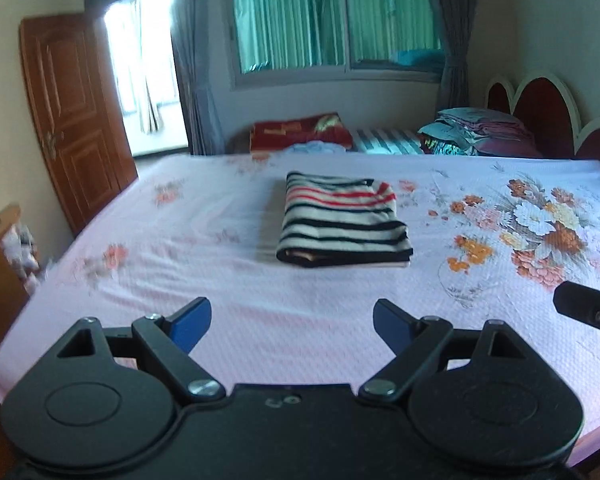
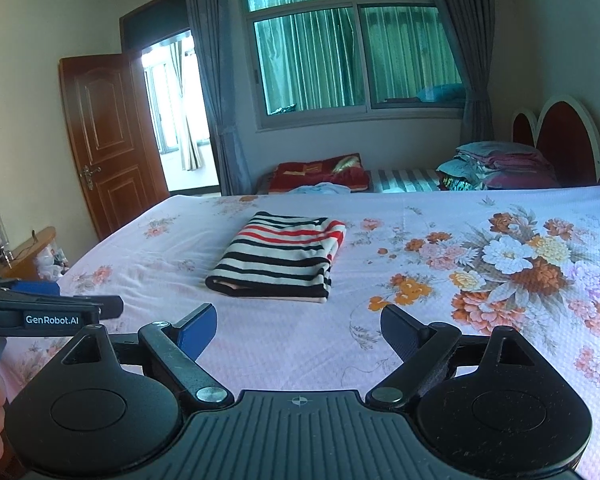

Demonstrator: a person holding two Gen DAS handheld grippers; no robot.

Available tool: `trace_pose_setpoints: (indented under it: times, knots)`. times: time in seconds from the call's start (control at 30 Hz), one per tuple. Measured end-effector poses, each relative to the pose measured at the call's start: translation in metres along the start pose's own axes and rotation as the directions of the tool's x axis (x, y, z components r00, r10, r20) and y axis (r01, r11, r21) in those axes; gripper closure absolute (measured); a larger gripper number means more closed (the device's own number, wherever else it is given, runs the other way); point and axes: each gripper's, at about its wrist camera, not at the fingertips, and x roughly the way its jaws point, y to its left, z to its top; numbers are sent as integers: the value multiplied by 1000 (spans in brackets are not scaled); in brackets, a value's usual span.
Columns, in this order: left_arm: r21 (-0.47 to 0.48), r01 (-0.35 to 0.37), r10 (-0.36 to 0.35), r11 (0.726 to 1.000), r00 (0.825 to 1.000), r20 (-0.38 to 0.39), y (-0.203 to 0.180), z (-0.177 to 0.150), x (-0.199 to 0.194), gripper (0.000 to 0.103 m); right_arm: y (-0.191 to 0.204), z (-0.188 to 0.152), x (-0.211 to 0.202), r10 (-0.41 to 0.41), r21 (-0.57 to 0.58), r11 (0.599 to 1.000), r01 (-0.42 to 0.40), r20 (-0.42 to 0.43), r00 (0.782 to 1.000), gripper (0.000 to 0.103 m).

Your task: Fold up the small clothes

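A black, white and red striped knit garment (image 2: 278, 258), folded into a neat rectangle, lies mid-bed on the pink floral bedsheet (image 2: 300, 344). Nearer than the garment, the left hand-held gripper (image 1: 292, 322) and right hand-held gripper (image 2: 299, 330) hover spread wide, empty. Judged done; keep clear of it. The garment's underside stays hidden.
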Motion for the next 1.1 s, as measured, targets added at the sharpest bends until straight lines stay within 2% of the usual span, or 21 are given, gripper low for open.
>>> trace_pose_setpoints:
  times: [0.1, 0.2, 0.43, 0.77, 1.1]
  knots:
    - [50, -43, 41, 998, 999, 35, -6, 2, -5, 15, 0, 0, 0, 1, -2, 1000, -1, 3, 1000, 15]
    - [61, -43, 41, 997, 999, 35, -7, 2, -6, 15, 0, 1, -1, 0, 4, 1000, 0, 6, 1000, 15]
    - [-3, 8, -8, 1000, 1000, -14, -1, 7, -5, 15, -1, 6, 1, -23, 19, 1000, 23, 19, 1000, 15]
    - [-71, 23, -25, 997, 999, -30, 5, 15, -8, 15, -9, 10, 7, -49, 35, 998, 49, 18, 999, 13]
    - [-109, 20, -26, 994, 999, -46, 10, 17, -4, 15, -13, 11, 12, -38, 38, 999, 38, 10, 999, 10]
